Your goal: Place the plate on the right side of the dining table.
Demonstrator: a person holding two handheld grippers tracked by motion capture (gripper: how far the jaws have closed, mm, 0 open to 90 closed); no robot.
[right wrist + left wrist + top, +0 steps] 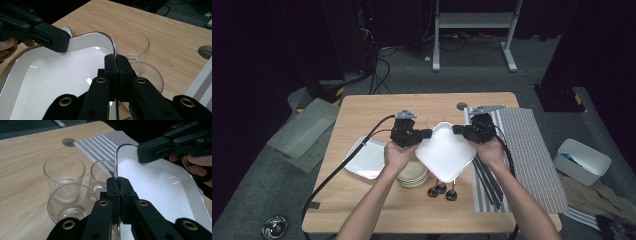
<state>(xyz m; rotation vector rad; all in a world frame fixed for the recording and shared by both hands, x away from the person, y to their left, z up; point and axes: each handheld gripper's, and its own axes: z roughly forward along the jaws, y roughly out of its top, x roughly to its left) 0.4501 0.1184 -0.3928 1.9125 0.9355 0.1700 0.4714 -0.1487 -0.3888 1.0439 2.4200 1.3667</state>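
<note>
**White plate up off the table, pinched at both rims**

White ceramic is the story from the high view: a square white plate (pixel 445 156) hangs above the wooden table (pixel 362 107), the left gripper (pixel 428 133) biting its left rim and the right gripper (pixel 457 130) its right rim. Beneath and to the left sit a second white tray (pixel 367 159) and a stack of round plates (pixel 413 175); the striped mat (pixel 527 150) lies bare to the right.

Over to the left gripper view: its jaws are clamped together on the plate's thin edge (pixel 150 185), with the other gripper gripping the far rim. Three clear glasses (pixel 64 173) stand on the wood just past the plate.

The right gripper view tells the same tale in mirror: jaws squeezed tight on the rim, white basin (pixel 62 75) spreading left, glasses (pixel 132 47) beyond.

My read: the pickup is done, two-handed and level. What is left is carrying it and setting it down, perhaps on the mat, though that is a guess
</note>
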